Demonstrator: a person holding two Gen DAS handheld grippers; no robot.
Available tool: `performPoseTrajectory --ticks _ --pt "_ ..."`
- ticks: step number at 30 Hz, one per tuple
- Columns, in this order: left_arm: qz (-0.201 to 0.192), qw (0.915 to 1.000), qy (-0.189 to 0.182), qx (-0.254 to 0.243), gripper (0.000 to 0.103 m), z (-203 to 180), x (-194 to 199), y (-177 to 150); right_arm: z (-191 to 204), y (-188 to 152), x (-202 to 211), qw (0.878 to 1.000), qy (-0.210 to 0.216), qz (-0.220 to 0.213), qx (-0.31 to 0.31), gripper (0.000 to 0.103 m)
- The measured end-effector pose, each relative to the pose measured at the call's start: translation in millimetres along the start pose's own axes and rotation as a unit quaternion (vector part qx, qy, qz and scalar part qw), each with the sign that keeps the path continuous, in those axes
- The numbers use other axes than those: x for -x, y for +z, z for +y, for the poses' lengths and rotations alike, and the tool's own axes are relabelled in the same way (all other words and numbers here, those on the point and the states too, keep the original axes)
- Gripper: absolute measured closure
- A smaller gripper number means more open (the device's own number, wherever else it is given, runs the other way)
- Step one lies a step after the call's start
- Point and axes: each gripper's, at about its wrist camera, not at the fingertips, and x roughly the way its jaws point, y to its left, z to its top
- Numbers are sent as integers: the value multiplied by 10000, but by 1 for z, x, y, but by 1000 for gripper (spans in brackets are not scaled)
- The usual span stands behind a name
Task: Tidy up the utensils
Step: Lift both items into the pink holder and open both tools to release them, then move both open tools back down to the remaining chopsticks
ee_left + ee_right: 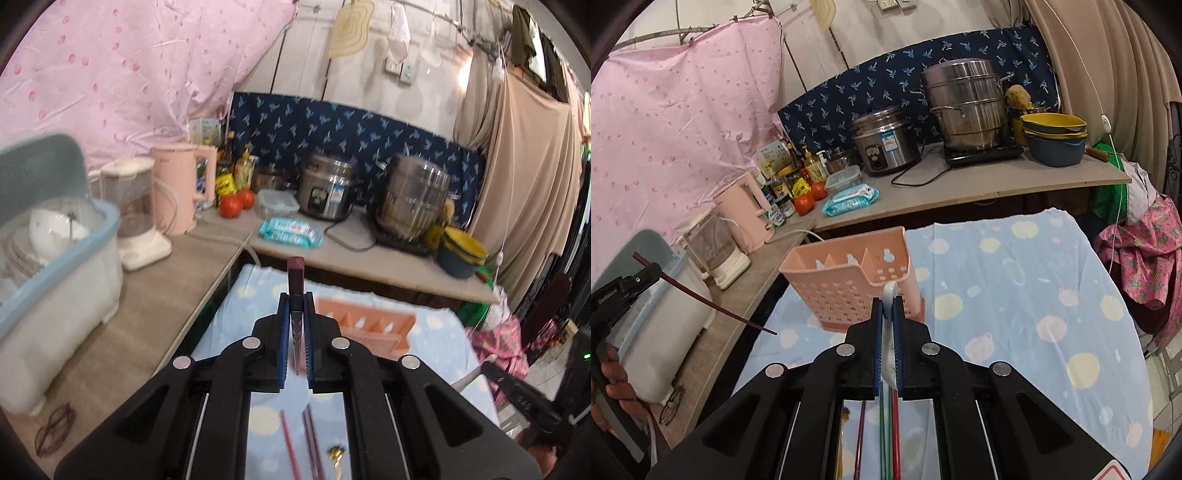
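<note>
Much of what I hold is hidden by my own fingers. In the left wrist view, only the squared maroon end of the dark chopstick (295,275) pokes out past the tips of my left gripper (296,295), and a thin sliver of it runs down between the blue pads; the rest is cut off behind the black frame. In the right wrist view, the white spoon (888,295) shows just its rounded end above the tips of my right gripper (887,301), with a pale strip of it between the pads; I cannot make out its bowl.

My left fingers are closed tight on the chopstick, which stands in line with them, pointing forward. My right fingers are closed on the spoon the same way, its end just clear of the tips.

The right wrist view gives what the left cannot: the whole chopstick seen from the side, a long dark stick slanting down and to the right from my left gripper at the picture's left edge, held above the edge of the surface, well apart from the pink utensil holder (849,277). That holder stands on the blue spotted cloth (1015,295), just ahead of my right fingertips, its dividers visible. The left wrist view shows only part of the holder beyond my fingers, but below the frame it shows loose chopsticks (310,443) and a gold utensil tip (337,452) lying on the cloth.
</note>
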Motion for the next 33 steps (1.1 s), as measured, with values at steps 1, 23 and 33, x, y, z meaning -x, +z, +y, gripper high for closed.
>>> performPoseTrajectory --ticks 1,23,33 --pt "-80 10000 -37 16 96 -3 -2 9 1 10 -5 10000 58 -50 -36 97" --pt "282 9995 54 -99 96 -27 -113 17 -10 52 -141 9991 51 230 -367 97" --pt "330 9988 316 188 65 -10 -106 1 -3 40 -116 9998 -201 3 -52 73"
